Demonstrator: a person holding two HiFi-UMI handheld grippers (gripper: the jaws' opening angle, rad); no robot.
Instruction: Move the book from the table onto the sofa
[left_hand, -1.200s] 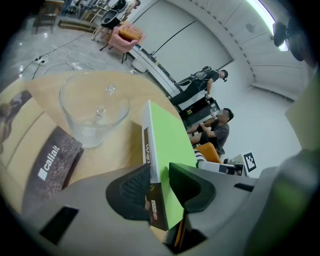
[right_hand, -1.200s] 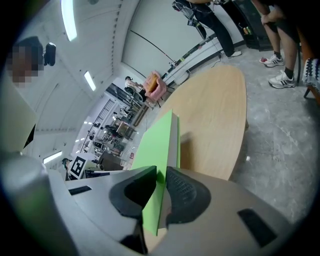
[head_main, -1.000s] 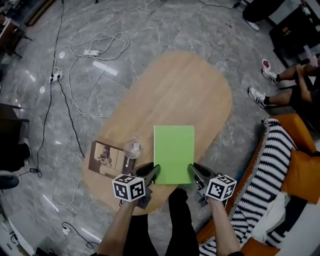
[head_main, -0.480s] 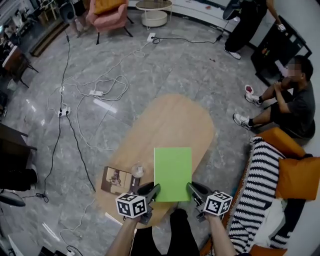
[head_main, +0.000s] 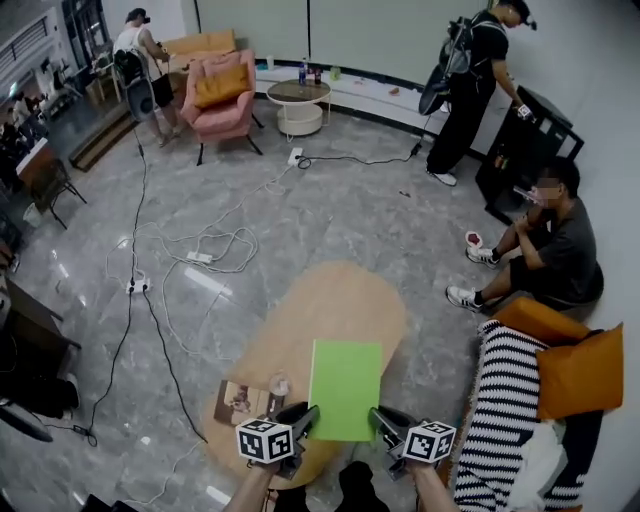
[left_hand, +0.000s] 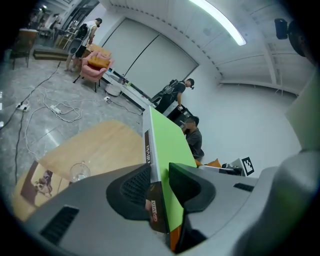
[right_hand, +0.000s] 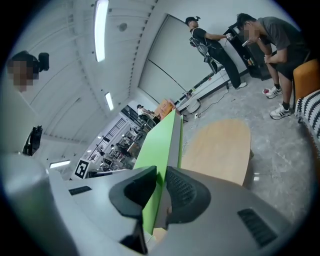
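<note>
Over the near end of the table (head_main: 335, 300), in the head view, you hold the green book (head_main: 345, 390) flat between both tools, the left gripper (head_main: 303, 418) on its left edge and the right gripper (head_main: 381, 420) on its right edge. A second ago the tabletop filled the view and the book sat low against it. Now you have risen, the table looks small below you, and far more of the room shows. I judge the lift done, with the carry across to the sofa (head_main: 505, 400), right of the table, next. A magazine (head_main: 240, 400) and a glass (head_main: 279, 385) sit on the table's near left part, clear of your path. The floor is grey marble with cables (head_main: 200, 260) strung across it left of the table. A person sits beyond the sofa (head_main: 555, 240), and a pink armchair (head_main: 222, 100) stands far beyond the table.

From the left gripper view, the left gripper (left_hand: 159, 175) is clamped on the book (left_hand: 167, 145), one jaw on the green cover and one on the underside. The pale wooden table (left_hand: 100, 145) lies well below it.

From the right gripper view, the right gripper (right_hand: 161, 187) likewise pinches the book (right_hand: 160, 145) between its jaws. The table (right_hand: 220, 150) is beneath and apart from it, with the sofa's striped throw (right_hand: 310, 112) at the view's right edge.
</note>
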